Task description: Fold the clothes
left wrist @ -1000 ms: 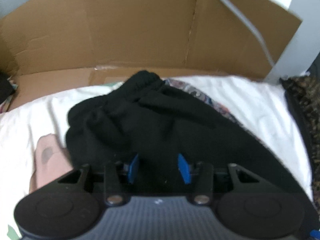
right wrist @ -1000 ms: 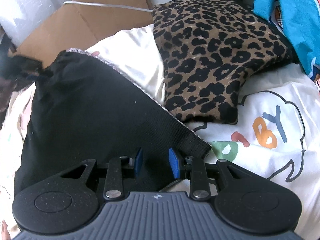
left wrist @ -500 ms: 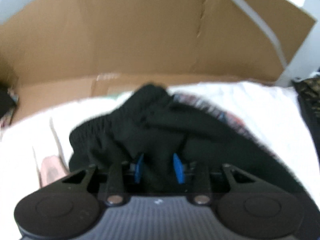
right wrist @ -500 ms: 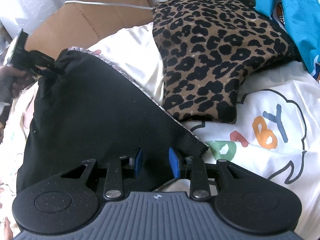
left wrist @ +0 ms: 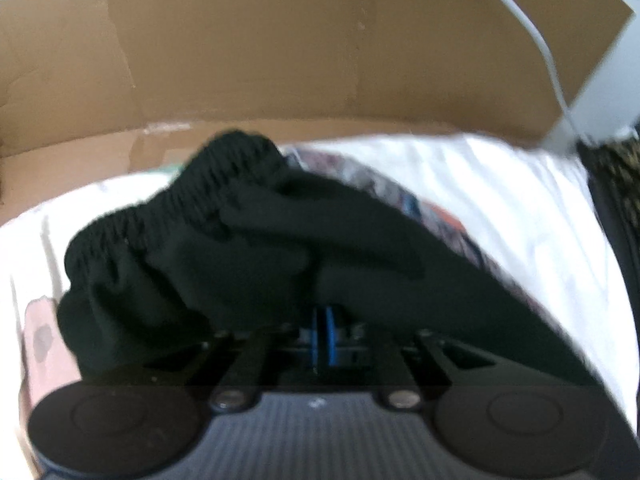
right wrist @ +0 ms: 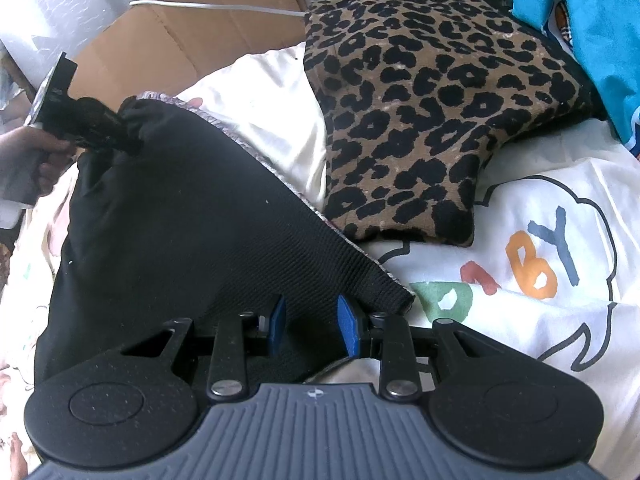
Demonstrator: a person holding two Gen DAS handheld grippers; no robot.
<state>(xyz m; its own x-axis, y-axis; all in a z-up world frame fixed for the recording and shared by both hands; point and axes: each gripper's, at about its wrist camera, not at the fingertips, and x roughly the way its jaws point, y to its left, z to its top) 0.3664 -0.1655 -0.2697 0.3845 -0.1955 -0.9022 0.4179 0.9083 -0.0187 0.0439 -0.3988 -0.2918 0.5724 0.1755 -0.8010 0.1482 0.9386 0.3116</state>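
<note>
Both tongs met the black garment beside the leopard cushion: left gripper closing on its bunched waistband, right gripper spread over the hem. Soft, limp knit; corners looked best to grasp.

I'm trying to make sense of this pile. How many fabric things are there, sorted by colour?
Black: 1, black garment
Leopard print: 1, leopard-print piece
Turquoise: 1, turquoise cloth
White: 1, white printed sheet underneath
Total: 4

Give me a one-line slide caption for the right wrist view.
Right hand-held gripper straddles the hem of black shorts on a white sheet, beside a leopard-print pillow.
</note>
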